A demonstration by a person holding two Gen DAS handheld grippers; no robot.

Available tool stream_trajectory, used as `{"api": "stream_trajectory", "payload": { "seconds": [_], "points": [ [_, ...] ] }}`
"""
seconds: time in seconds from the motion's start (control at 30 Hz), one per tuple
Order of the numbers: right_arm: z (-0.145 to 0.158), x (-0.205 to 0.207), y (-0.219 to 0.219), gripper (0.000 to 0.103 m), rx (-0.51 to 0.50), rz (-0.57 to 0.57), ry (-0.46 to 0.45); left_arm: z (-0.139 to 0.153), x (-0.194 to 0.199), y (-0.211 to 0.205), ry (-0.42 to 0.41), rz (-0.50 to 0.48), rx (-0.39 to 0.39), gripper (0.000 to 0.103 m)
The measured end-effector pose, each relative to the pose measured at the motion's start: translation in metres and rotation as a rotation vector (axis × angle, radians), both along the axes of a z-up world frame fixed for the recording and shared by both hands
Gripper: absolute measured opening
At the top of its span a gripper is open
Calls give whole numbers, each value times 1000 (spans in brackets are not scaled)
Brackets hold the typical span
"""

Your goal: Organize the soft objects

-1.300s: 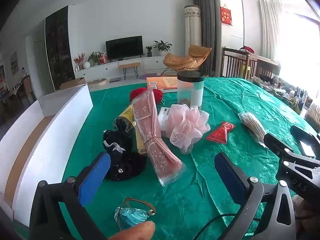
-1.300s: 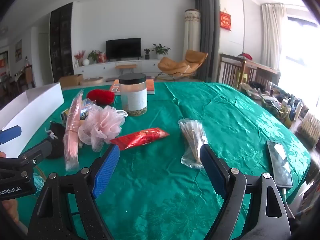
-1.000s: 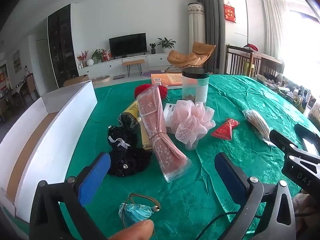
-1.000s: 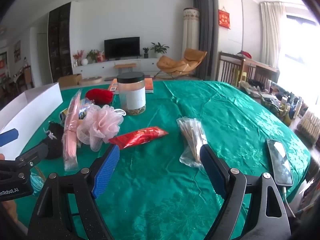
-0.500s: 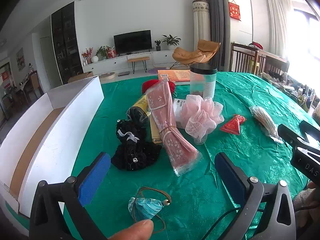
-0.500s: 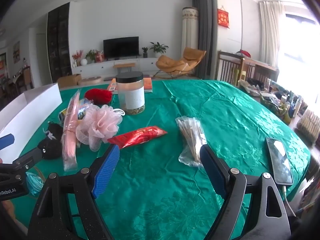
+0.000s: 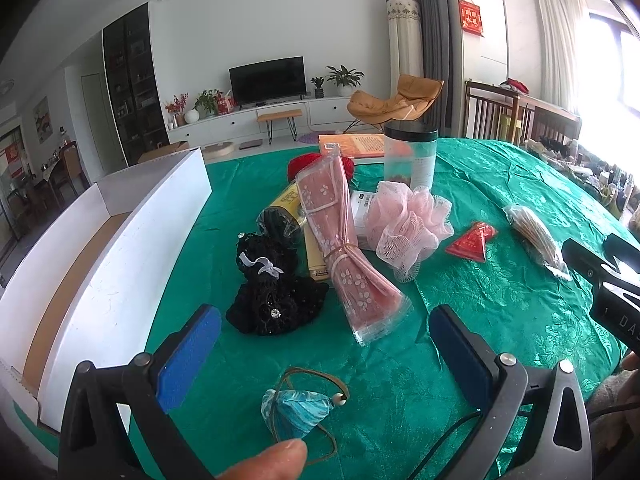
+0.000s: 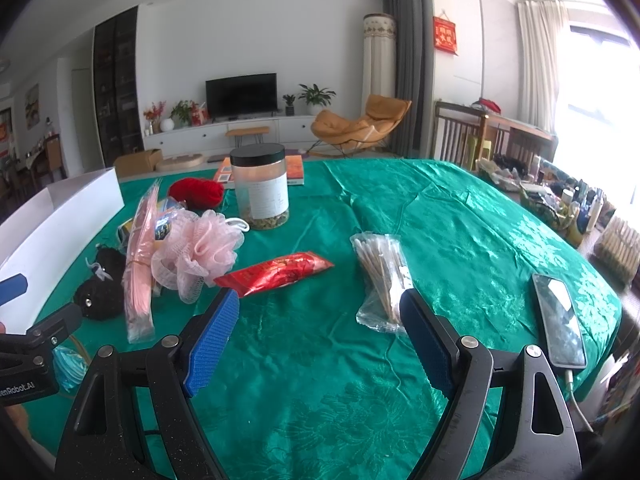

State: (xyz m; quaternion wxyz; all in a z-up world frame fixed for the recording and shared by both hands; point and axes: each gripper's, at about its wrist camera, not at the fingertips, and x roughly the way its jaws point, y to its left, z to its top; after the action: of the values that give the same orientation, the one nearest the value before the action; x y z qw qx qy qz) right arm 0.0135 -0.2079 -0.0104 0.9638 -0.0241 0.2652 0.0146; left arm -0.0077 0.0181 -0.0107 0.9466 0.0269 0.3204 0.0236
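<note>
A green-clothed surface carries a scatter of small items, with a long white box open along its left edge. The left tool hovers above the cloth, its blue pads wide apart and empty. Directly below and between those pads lies a small blue pouch with a brown cord, the soft item nearest this tool. Just beyond the pouch, toward the box, sits a black lace bundle. Right of the bundle lies a pink wrapped cloth, its long axis running away from the tool, and a pink mesh pouf beside that. The right tool is also spread apart and empty, well right of the pouch, nearer a red packet and a bag of sticks. The left tool looks better placed for the pouch, with the box close by.
</note>
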Motion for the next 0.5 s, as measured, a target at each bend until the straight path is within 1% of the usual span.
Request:
{"api": "stream_trajectory", "payload": {
  "seconds": [0.5],
  "points": [
    [-1, 1, -3, 85, 6, -5, 7, -3, 1, 0, 10, 2, 7, 103]
  ]
}}
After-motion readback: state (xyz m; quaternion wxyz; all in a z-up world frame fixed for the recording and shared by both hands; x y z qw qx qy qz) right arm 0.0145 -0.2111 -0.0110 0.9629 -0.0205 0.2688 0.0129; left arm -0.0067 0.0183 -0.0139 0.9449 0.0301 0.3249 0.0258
